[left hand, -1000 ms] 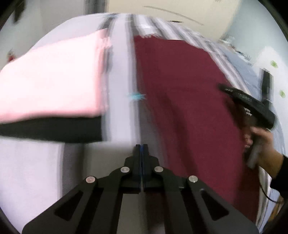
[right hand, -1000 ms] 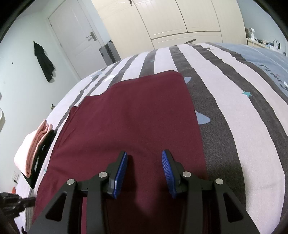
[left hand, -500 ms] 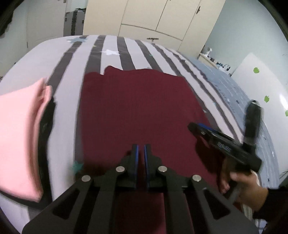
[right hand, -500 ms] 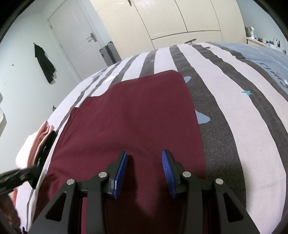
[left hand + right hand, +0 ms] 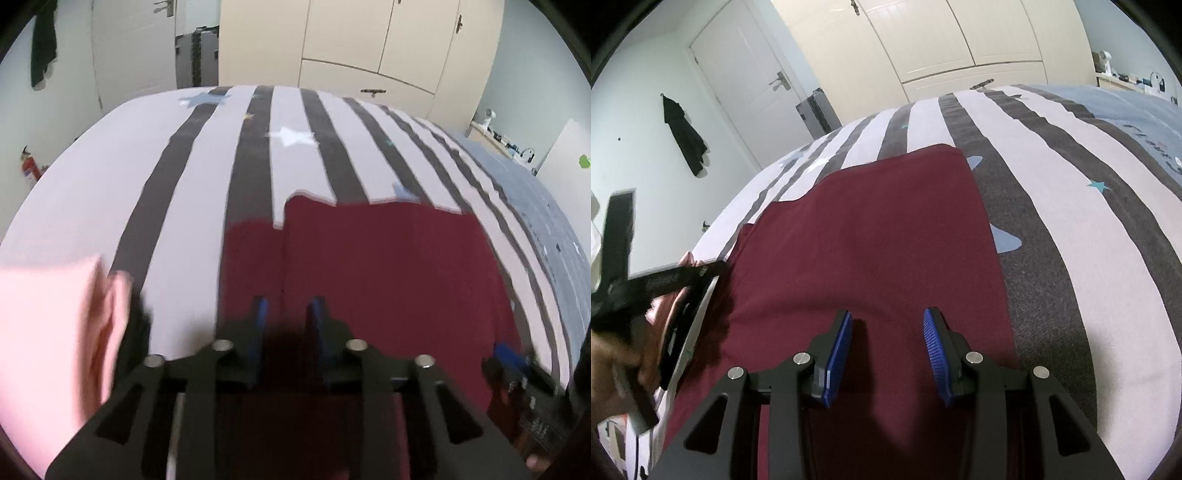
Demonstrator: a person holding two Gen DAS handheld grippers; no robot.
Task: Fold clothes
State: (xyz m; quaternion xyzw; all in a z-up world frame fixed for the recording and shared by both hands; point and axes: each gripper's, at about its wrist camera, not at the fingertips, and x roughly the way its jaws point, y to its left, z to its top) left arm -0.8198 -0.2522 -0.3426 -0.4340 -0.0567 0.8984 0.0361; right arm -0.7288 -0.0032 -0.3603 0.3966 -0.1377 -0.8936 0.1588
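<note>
A maroon garment (image 5: 369, 266) (image 5: 868, 240) lies flat on the striped bed cover (image 5: 184, 184) (image 5: 1089, 221). My left gripper (image 5: 288, 317) hovers over its near left part, blurred by motion. Its jaws are opening, with nothing between the blue pads. The right wrist view shows this left gripper (image 5: 665, 280) at the garment's left edge, held by a hand. My right gripper (image 5: 888, 343) stands open over the near end of the garment, with only flat cloth under the gap. It also appears at the lower right of the left wrist view as the right gripper (image 5: 517, 369).
A folded pink stack (image 5: 44, 325) (image 5: 689, 258) on something dark lies left of the garment. Behind the bed are cream wardrobe doors (image 5: 960, 40), a white door (image 5: 746, 85), a grey suitcase (image 5: 818, 114) and a dark coat (image 5: 685, 136) on the wall. A cluttered desk (image 5: 1126, 79) stands far right.
The left gripper has swung from beside the pink stack to over the maroon garment, and its shut jaws have parted. The right gripper has stayed still.
</note>
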